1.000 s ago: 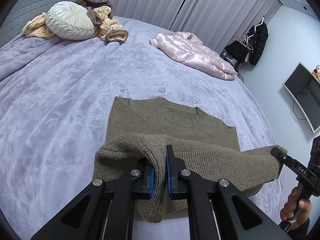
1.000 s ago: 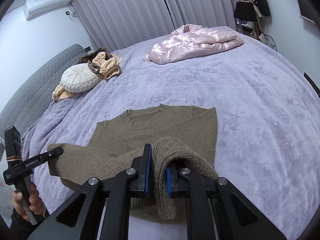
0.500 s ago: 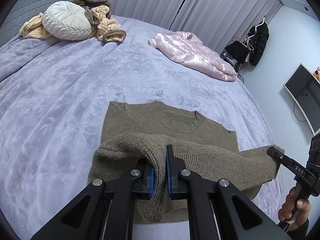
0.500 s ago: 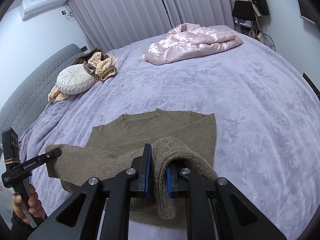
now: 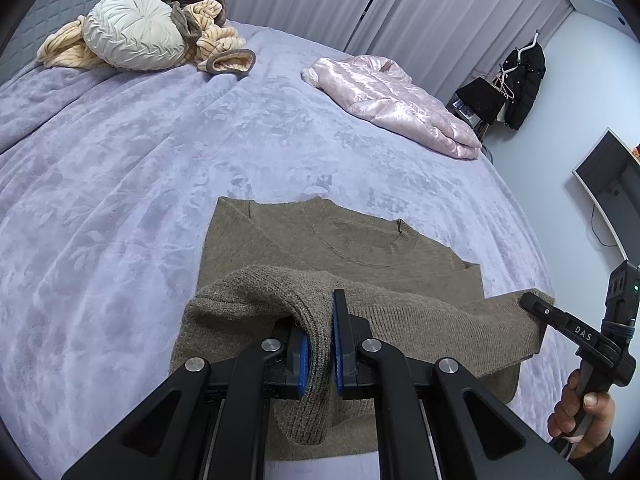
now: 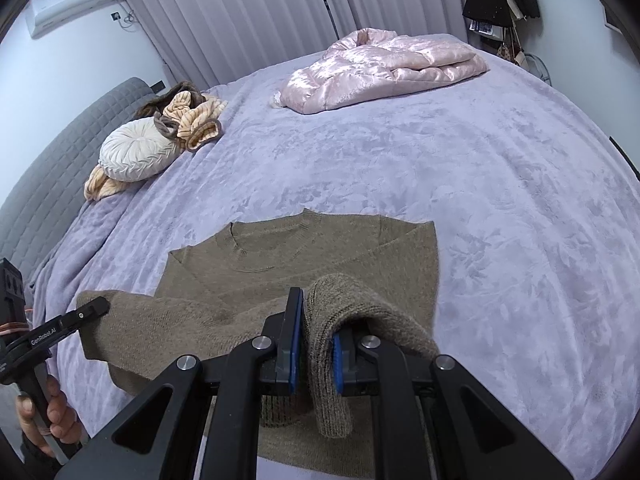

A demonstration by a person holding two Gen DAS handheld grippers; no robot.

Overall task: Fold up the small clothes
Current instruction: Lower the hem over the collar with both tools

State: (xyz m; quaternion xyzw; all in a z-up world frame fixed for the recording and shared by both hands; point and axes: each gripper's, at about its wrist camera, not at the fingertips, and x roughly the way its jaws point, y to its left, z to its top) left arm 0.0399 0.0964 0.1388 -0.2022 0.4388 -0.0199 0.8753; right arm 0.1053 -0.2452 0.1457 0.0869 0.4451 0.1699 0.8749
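Observation:
An olive-brown knit sweater (image 5: 320, 240) lies flat on the lavender bedspread (image 5: 120, 200), collar toward the far side. Its lower hem is lifted and stretched between both grippers, hanging over the sweater's body. My left gripper (image 5: 320, 344) is shut on the hem's left corner, a fold of knit pinched between its blue pads. My right gripper (image 6: 314, 344) is shut on the right corner the same way. In the left wrist view the right gripper (image 5: 532, 302) shows at the hem's far end, held by a hand (image 5: 580, 408). In the right wrist view the sweater (image 6: 304, 256) and the left gripper (image 6: 96, 306) appear.
A pink shiny padded jacket (image 5: 392, 100) lies at the bed's far right. A round cream cushion (image 5: 132, 36) and a striped beige garment (image 5: 216, 44) sit by the grey headboard (image 6: 52, 168). A monitor (image 5: 612, 184) and a coat rack (image 5: 524, 80) stand beyond the bed.
Both grippers have carried the lifted hem forward toward the collar, so less of the sweater's body shows between hem and neckline. Both grips are unchanged.

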